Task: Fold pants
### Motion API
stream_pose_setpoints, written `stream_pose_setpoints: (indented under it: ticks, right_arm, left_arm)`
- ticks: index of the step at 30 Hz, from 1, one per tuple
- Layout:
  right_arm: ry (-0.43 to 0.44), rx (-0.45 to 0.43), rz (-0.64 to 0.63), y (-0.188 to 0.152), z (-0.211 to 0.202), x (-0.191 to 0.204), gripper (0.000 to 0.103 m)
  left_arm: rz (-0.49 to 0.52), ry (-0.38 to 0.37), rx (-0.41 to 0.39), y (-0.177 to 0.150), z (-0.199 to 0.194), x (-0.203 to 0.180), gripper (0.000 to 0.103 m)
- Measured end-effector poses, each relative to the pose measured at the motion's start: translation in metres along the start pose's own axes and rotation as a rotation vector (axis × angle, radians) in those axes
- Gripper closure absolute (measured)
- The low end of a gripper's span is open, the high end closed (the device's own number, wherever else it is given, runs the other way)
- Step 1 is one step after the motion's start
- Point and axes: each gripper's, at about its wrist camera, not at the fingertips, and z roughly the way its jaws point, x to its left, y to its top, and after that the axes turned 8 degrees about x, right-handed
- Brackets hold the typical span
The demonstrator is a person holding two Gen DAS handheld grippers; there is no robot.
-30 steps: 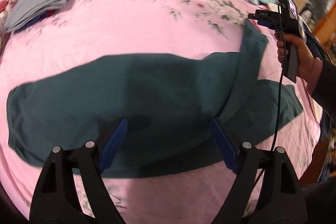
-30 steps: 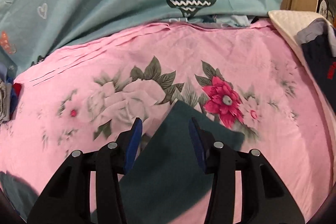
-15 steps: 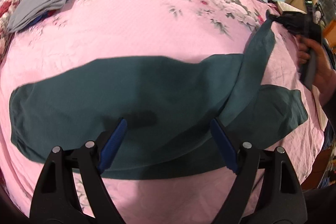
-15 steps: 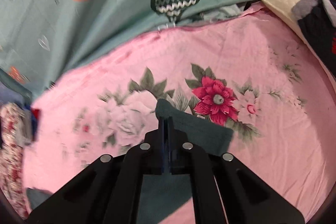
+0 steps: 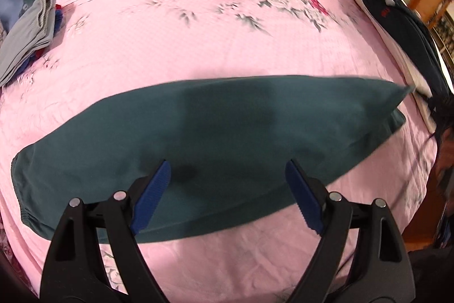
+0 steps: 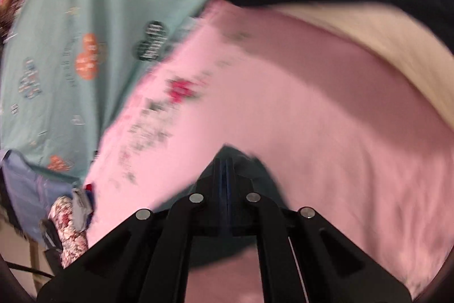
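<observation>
The dark green pants [image 5: 227,144] lie lengthwise across the pink floral bedsheet [image 5: 198,41], and everything else is best placed from them. Over their near edge hangs the left gripper [image 5: 227,189], its blue pads spread wide and touching nothing; the cloth beneath it is flat, with the waistband end off to the left of the view. At the pants' far right tip, the right gripper [image 6: 225,172] is clenched tight on a corner of the green fabric, the leg hem by the look of it, and its view is smeared with motion blur. Beyond the pants, at the sheet's left edge, sits a folded grey garment [image 5: 27,36]; past their right tip rests a dark navy pile [image 5: 403,27].

The step in hand appears to be laying one leg over the other, or straightening it, with the upper leg nearly aligned. Next, the right gripper probably needs to set the hem down squarely on the lower layer and let go, while the left gripper steadies or smooths the middle.
</observation>
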Motion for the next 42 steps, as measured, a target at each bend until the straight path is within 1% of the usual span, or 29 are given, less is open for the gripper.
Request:
stream_pose_setpoints:
  ticks: [1, 3, 4, 6, 9, 10, 11, 12, 13, 15, 16, 17, 18, 19, 21, 23, 24, 27, 29, 30, 32, 34, 35, 36, 37, 39, 40, 41, 42]
  right_arm:
    - [-0.022, 0.033, 0.062, -0.007, 0.005, -0.020, 0.097]
    - [0.004, 0.081, 0.141, -0.017, 0.004, -0.042, 0.097]
    - [0.013, 0.071, 0.143, -0.019, -0.002, -0.043, 0.097]
    - [0.026, 0.031, 0.075, -0.019, -0.017, -0.030, 0.096]
    - [0.059, 0.030, -0.007, -0.011, -0.019, 0.000, 0.090]
    - [0.064, 0.036, -0.016, -0.007, -0.015, 0.007, 0.078]
    - [0.062, 0.042, -0.018, -0.002, -0.009, 0.011, 0.062]
    - [0.053, 0.048, -0.019, 0.003, -0.002, 0.015, 0.058]
    - [0.052, 0.055, -0.025, 0.008, 0.005, 0.017, 0.057]
    - [0.056, 0.085, -0.031, 0.015, 0.019, 0.017, 0.057]
    - [0.072, 0.109, -0.035, 0.017, 0.025, 0.018, 0.066]
    - [0.080, 0.137, -0.044, 0.019, 0.031, 0.022, 0.090]
    - [0.072, 0.160, -0.064, 0.022, 0.036, 0.030, 0.097]
    - [0.080, 0.158, -0.085, 0.024, 0.033, 0.036, 0.100]
    - [0.136, 0.128, -0.133, 0.033, 0.019, 0.060, 0.100]
    - [0.252, 0.070, -0.183, 0.045, -0.009, 0.086, 0.100]
    - [0.290, 0.047, -0.203, 0.047, -0.022, 0.094, 0.100]
    - [0.336, 0.031, -0.197, 0.044, -0.040, 0.093, 0.100]
    - [0.306, 0.053, -0.164, 0.037, -0.035, 0.076, 0.100]
    - [0.254, 0.076, -0.144, 0.031, -0.027, 0.060, 0.100]
    - [0.117, 0.155, -0.043, 0.019, -0.001, 0.017, 0.100]
    - [0.033, 0.217, 0.016, 0.010, 0.018, -0.013, 0.099]
    - [0.006, 0.234, 0.038, 0.007, 0.022, -0.022, 0.097]
    - [-0.005, 0.228, 0.045, 0.004, 0.021, -0.026, 0.095]
    - [-0.009, 0.204, 0.035, 0.003, 0.015, -0.023, 0.094]
    - [-0.024, 0.143, -0.043, -0.003, -0.001, -0.001, 0.093]
    - [-0.030, 0.128, -0.086, -0.006, -0.006, 0.011, 0.090]
    - [-0.034, 0.117, -0.148, -0.012, -0.010, 0.027, 0.080]
    - [-0.043, 0.110, -0.235, -0.021, -0.011, 0.048, 0.076]
  left_arm:
    - [0.014, 0.002, 0.009, -0.001, 0.001, -0.003, 0.018]
    - [0.040, 0.013, 0.026, -0.002, 0.005, -0.010, 0.018]
    - [0.048, 0.018, 0.032, -0.002, 0.006, -0.012, 0.018]
    - [0.055, 0.023, 0.040, -0.002, 0.010, -0.016, 0.016]
    - [0.055, 0.007, 0.070, -0.002, 0.018, -0.025, 0.016]
    - [0.058, 0.004, 0.073, -0.003, 0.019, -0.028, 0.016]
    - [0.064, 0.003, 0.072, -0.004, 0.019, -0.032, 0.016]
    - [0.072, 0.003, 0.068, -0.006, 0.018, -0.035, 0.016]
    - [0.083, 0.006, 0.063, -0.007, 0.016, -0.039, 0.016]
    - [0.100, 0.018, 0.054, -0.009, 0.012, -0.045, 0.016]
    - [0.104, 0.025, 0.051, -0.010, 0.011, -0.046, 0.016]
    - [0.105, 0.034, 0.046, -0.012, 0.009, -0.047, 0.016]
    - [0.104, 0.042, 0.042, -0.014, 0.007, -0.047, 0.016]
    - [0.098, 0.050, 0.035, -0.016, 0.005, -0.045, 0.016]
    - [0.080, 0.057, 0.026, -0.018, 0.000, -0.041, 0.016]
    - [0.058, 0.060, 0.019, -0.019, -0.003, -0.036, 0.016]
    - [0.048, 0.062, 0.017, -0.019, -0.003, -0.034, 0.015]
    - [0.026, 0.067, 0.019, -0.020, -0.003, -0.031, 0.015]
    - [0.021, 0.068, 0.021, -0.021, -0.002, -0.031, 0.015]
    - [0.020, 0.068, 0.023, -0.022, -0.001, -0.031, 0.015]
    - [0.022, 0.065, 0.033, -0.023, 0.001, -0.032, 0.015]
    - [0.032, 0.069, 0.040, -0.024, 0.003, -0.033, 0.015]
    - [0.035, 0.071, 0.040, -0.024, 0.003, -0.033, 0.015]
    - [0.037, 0.074, 0.042, -0.024, 0.003, -0.032, 0.015]
    - [0.039, 0.080, 0.041, -0.024, 0.001, -0.031, 0.015]
    - [0.036, 0.097, 0.036, -0.026, -0.001, -0.026, 0.014]
    - [0.027, 0.111, 0.033, -0.027, -0.003, -0.021, 0.012]
    - [0.017, 0.117, 0.033, -0.028, -0.003, -0.017, 0.012]
    - [0.002, 0.121, 0.038, -0.028, -0.003, -0.011, 0.012]
